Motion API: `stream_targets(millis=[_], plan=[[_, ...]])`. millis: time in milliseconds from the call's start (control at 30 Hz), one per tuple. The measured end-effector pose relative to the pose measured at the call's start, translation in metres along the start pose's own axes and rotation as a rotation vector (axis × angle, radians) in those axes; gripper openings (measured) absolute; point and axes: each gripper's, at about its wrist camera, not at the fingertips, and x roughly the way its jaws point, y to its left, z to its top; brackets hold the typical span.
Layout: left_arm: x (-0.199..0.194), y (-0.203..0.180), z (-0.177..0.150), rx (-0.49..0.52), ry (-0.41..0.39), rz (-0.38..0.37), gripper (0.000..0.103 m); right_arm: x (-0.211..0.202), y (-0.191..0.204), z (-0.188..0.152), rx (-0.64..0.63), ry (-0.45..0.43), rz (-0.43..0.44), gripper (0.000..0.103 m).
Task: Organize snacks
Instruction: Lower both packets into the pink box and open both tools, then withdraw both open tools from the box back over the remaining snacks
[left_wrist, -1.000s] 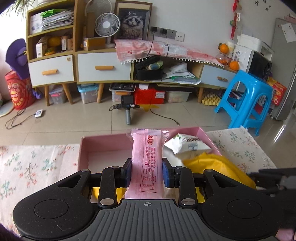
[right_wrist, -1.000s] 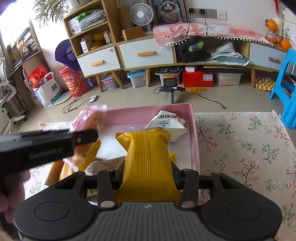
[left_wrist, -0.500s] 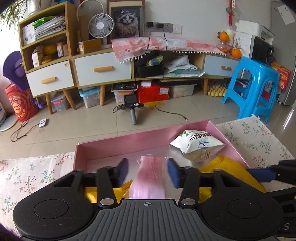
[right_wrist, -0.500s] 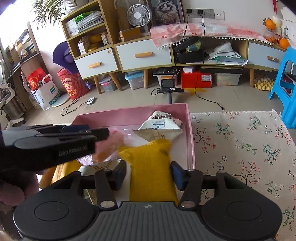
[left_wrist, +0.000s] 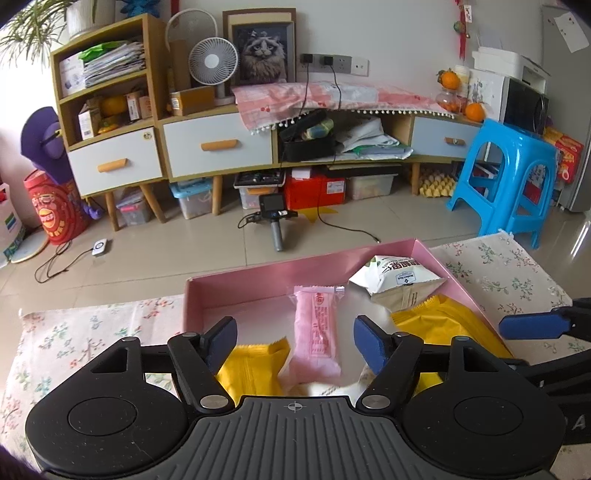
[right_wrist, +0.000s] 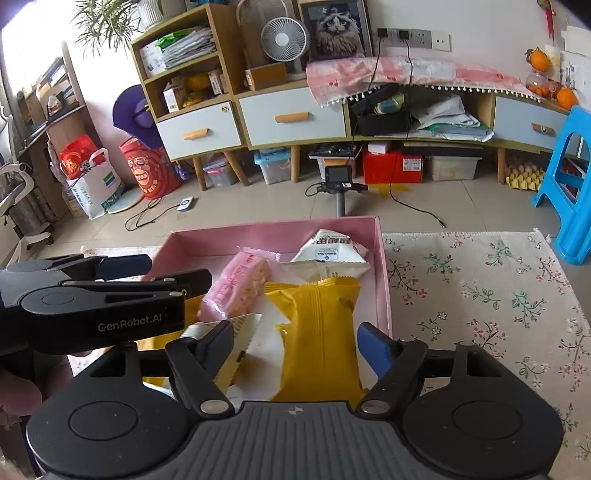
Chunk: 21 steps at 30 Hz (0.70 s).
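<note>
A pink box (left_wrist: 258, 275) (right_wrist: 384, 280) on the floral tablecloth holds several snack packets. A pink packet (left_wrist: 317, 332) (right_wrist: 238, 288) lies in it, between the spread fingers of my left gripper (left_wrist: 295, 341), which touch nothing; the jaws are opening. A long yellow packet (right_wrist: 321, 332) (left_wrist: 448, 326) lies under my right gripper (right_wrist: 297, 349), whose jaws are also opening, with clear gaps on both sides. A white packet (left_wrist: 397, 280) (right_wrist: 328, 254) rests at the box's far right. A smaller yellow packet (left_wrist: 255, 369) lies at the near left.
The floral tablecloth (right_wrist: 480, 291) spreads to the right of the box. A blue plastic stool (left_wrist: 506, 184) stands beyond the table's right corner. A small camera on a stand (left_wrist: 275, 218) sits on the tiled floor ahead, before low cabinets.
Both grippers have opened and let go of their packets. The pink packet dropped from the left gripper into the box; the yellow packet left the right gripper's pads and lies flat.
</note>
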Motion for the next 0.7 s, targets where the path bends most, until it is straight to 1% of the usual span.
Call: stream_targets(millis=[167,267,333,400,633,667,700], plan=[[-0.017,0.006,-0.006,-0.027,0.001,-0.001,0.074,-0.015,0.007,-0.005,-0.039,-0.007,-0.009,0.073],[-0.029,0.009,-0.010,-0.039,0.002,0.001,0.075,-0.023,0.008,-0.009,-0.041,-0.006,-0.018,0.074],[-0.038,0.010,-0.015,-0.043,-0.003,-0.001,0.080,-0.028,0.008,-0.012,-0.036,-0.006,-0.016,0.075],[-0.048,0.011,-0.021,-0.045,-0.010,-0.003,0.081,-0.034,0.010,-0.015,-0.038,-0.009,-0.015,0.079],[-0.070,0.015,-0.042,-0.053,0.013,-0.018,0.082,-0.051,0.022,-0.025,-0.066,-0.012,-0.014,0.083],[-0.073,0.016,-0.046,-0.053,0.017,-0.021,0.083,-0.053,0.024,-0.028,-0.070,-0.011,-0.014,0.083],[-0.076,0.016,-0.049,-0.054,0.019,-0.024,0.087,-0.055,0.026,-0.030,-0.077,-0.009,-0.013,0.083]])
